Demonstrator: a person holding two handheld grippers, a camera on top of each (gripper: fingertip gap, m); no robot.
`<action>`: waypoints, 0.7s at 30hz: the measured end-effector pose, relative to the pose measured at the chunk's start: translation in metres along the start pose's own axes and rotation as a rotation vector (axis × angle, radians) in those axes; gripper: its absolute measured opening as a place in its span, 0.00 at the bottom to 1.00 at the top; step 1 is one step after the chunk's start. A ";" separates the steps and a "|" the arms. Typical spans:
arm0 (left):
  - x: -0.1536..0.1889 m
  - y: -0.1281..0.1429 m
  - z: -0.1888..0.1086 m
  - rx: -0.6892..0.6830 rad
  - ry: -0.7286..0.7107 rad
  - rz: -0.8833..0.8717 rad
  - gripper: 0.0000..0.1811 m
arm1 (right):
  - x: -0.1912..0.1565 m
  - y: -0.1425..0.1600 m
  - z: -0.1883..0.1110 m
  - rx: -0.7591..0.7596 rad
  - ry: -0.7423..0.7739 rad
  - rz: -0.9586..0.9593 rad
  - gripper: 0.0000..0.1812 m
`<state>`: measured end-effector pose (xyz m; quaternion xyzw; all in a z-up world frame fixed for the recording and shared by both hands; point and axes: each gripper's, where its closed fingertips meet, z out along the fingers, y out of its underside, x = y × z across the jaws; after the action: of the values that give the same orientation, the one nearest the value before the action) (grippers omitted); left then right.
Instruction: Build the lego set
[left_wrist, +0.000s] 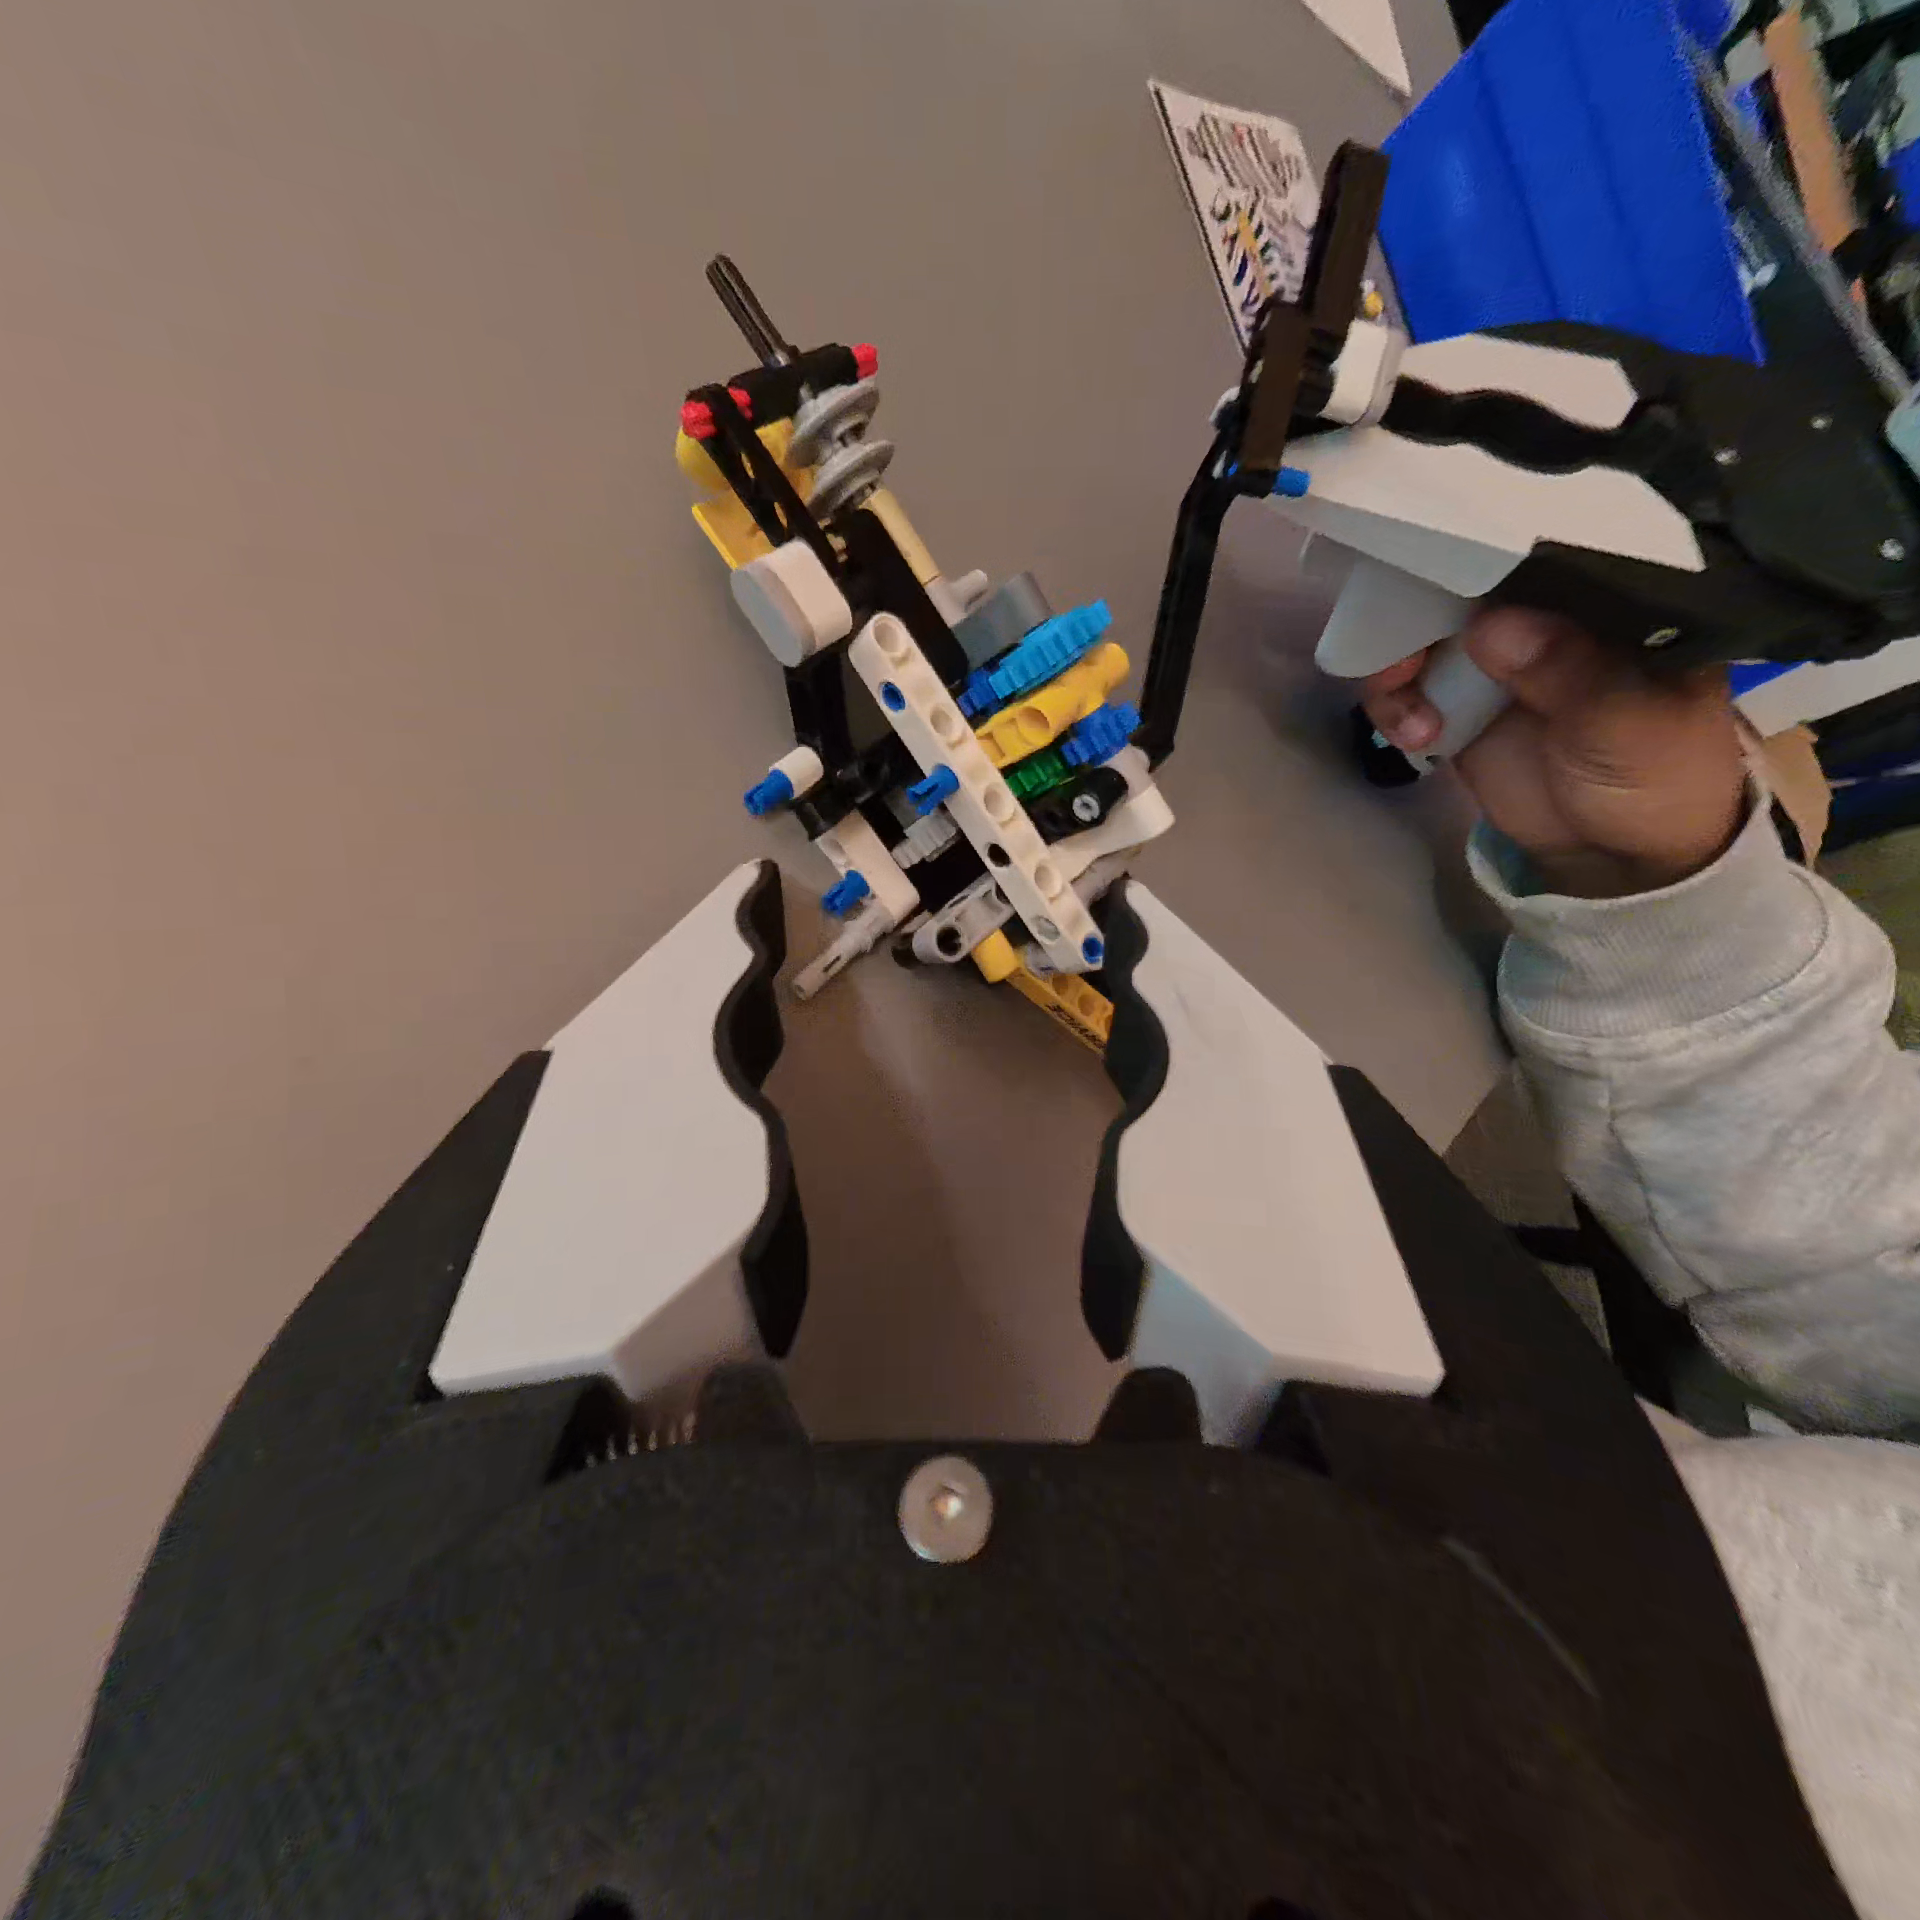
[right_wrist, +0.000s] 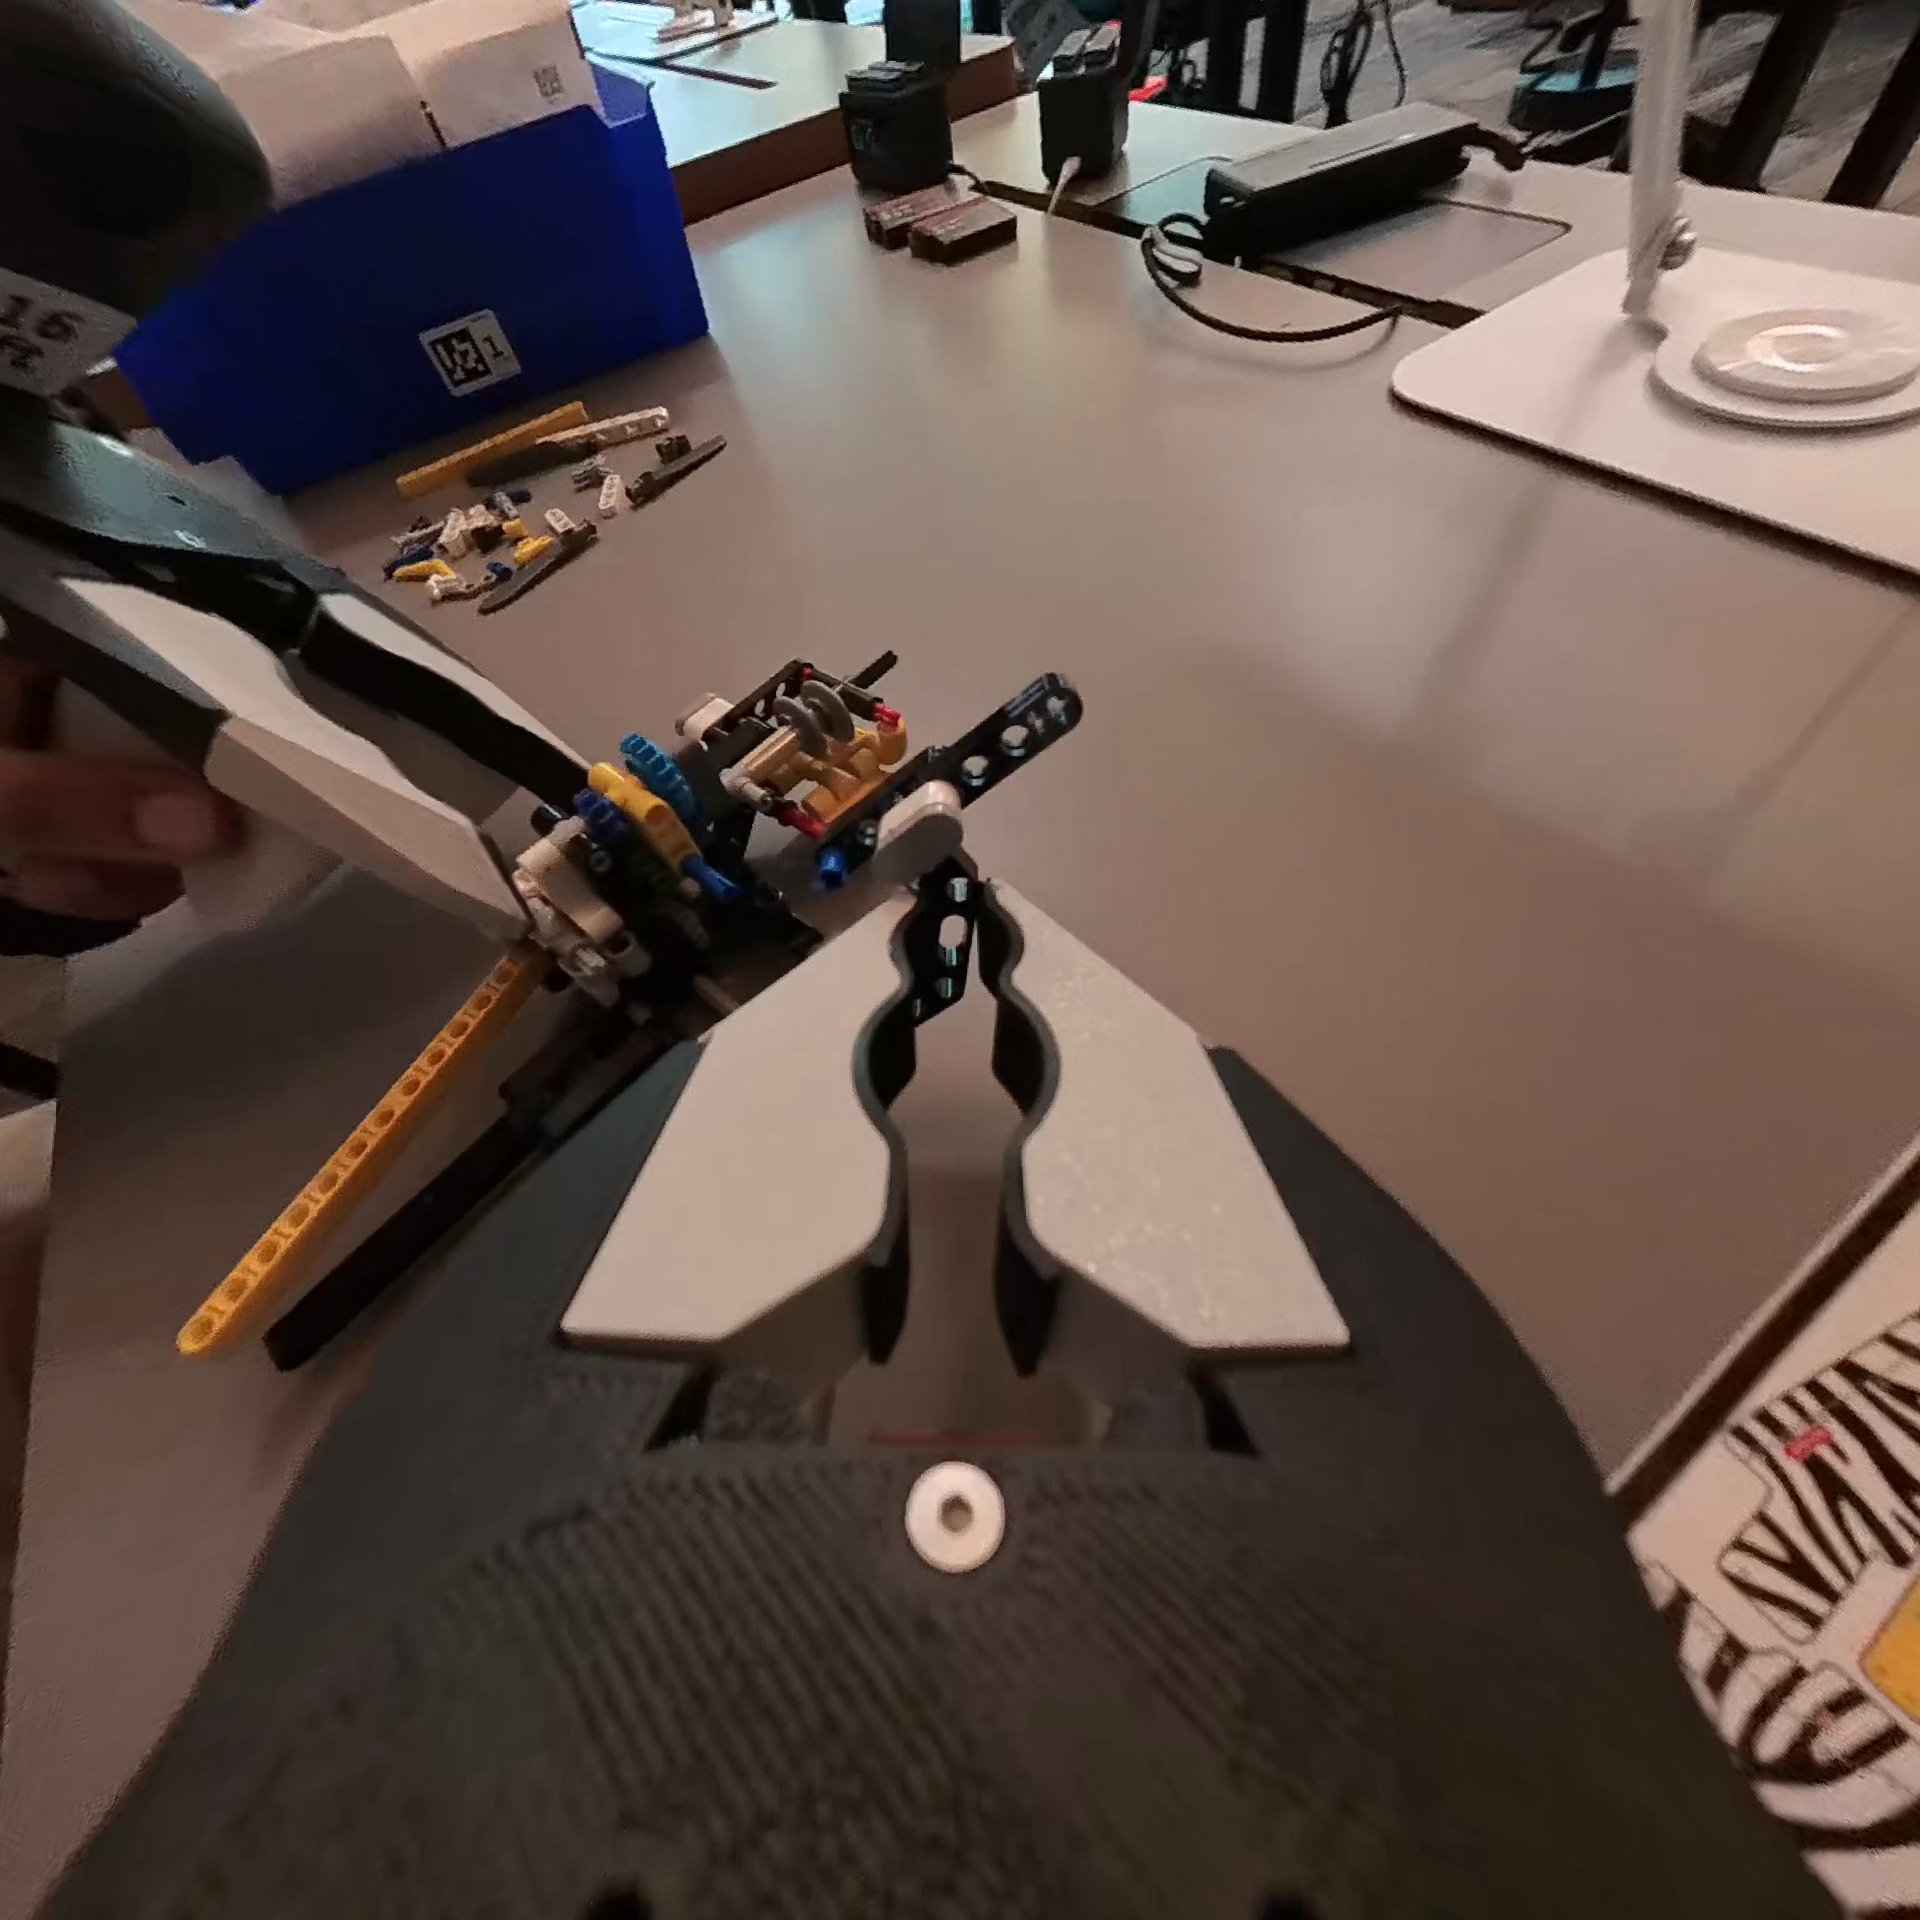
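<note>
Right gripper (right_wrist: 961, 914): nearest the lens; tips closed on a black bent beam (right_wrist: 1023, 727) carrying a grey rounded piece.
Left gripper (left_wrist: 940, 935): jaws parted around the near end of the lego assembly (left_wrist: 914, 665); whether they press it cannot be told.
Assembly position: tilted, its lower end on the tabletop (right_wrist: 1195, 623), between both grippers.
Risk, slip: judged that pushing the beam home may tip or twist the assembly if the left hold is loose.
Risk, breakage: a skewed push could pop off the blue gears (left_wrist: 1049, 649).
Surface: smooth grey, glossy; loose parts (right_wrist: 530, 509) lie beside a blue bin (right_wrist: 416, 270).
Room: office desks with chargers, cables.
</note>
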<state>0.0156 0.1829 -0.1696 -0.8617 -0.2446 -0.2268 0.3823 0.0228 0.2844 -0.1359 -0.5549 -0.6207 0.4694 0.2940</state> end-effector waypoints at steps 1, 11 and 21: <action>0.002 -0.001 0.003 -0.011 0.018 0.008 0.33 | 0.002 0.000 -0.003 0.004 0.012 0.012 0.03; 0.025 -0.027 0.030 -0.218 0.269 0.215 0.21 | 0.015 0.010 -0.025 0.017 0.095 0.134 0.03; 0.043 -0.038 0.044 -0.388 0.416 0.381 0.28 | 0.043 0.018 -0.027 -0.016 0.161 0.238 0.03</action>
<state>0.0352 0.2500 -0.1510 -0.8839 0.0519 -0.3645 0.2884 0.0452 0.3314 -0.1482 -0.6629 -0.5285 0.4500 0.2806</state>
